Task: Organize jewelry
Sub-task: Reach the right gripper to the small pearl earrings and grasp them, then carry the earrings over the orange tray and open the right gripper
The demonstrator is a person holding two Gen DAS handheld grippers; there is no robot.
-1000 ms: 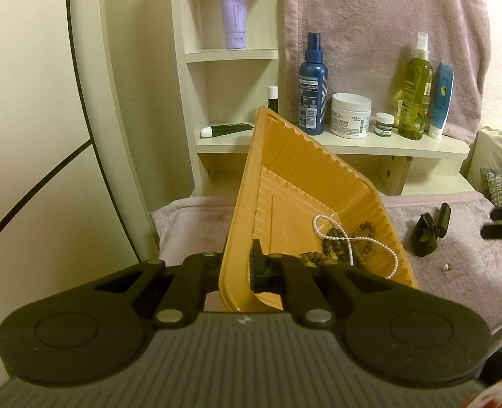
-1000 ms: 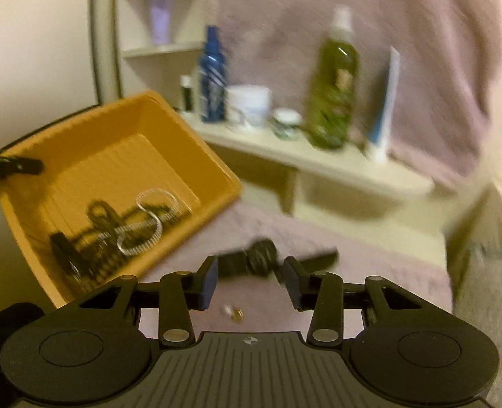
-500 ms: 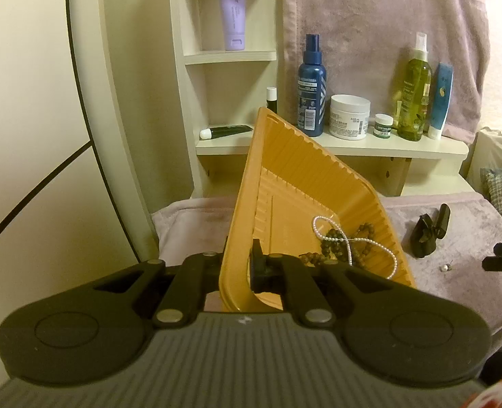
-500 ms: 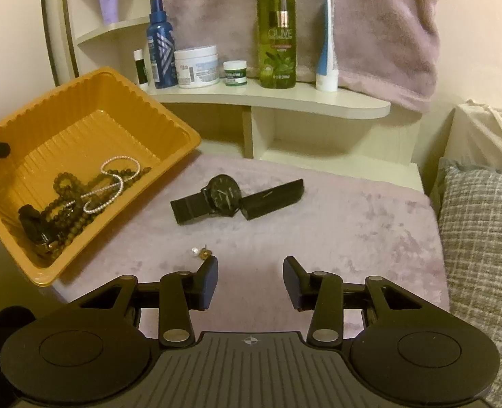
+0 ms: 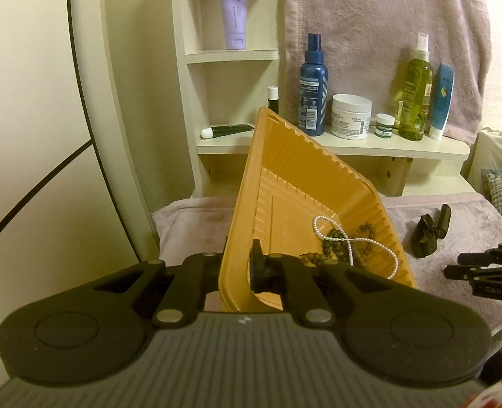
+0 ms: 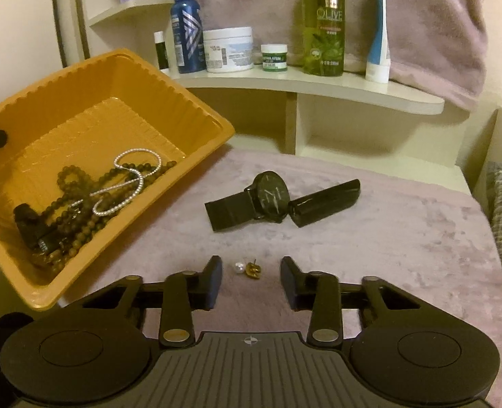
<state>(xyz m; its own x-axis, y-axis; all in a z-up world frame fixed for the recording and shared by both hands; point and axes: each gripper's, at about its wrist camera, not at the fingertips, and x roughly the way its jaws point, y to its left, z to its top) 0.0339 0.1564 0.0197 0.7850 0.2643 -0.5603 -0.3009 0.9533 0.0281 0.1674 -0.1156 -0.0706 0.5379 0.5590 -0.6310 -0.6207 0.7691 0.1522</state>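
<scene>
The left gripper (image 5: 240,267) pinches the rim of the tilted orange tray (image 5: 298,183). A white bead chain (image 5: 353,241) and brown beads (image 5: 336,244) lie inside. A black watch (image 5: 429,231) sits on the pink cloth (image 5: 462,217). The right gripper (image 5: 455,265) pokes in nearby.

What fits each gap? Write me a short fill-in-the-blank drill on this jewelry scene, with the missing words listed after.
1. The left tool is clamped on the rim of the tilted ____ tray.
2. The pearl earring lies on the cloth between the right tool's closing ____.
3. The white pearl strand lies inside the tray, over the dark ____ necklace.
4. The black ____ lies on the cloth beyond the earring.

Missing words: orange; jaws; bead; watch
</scene>
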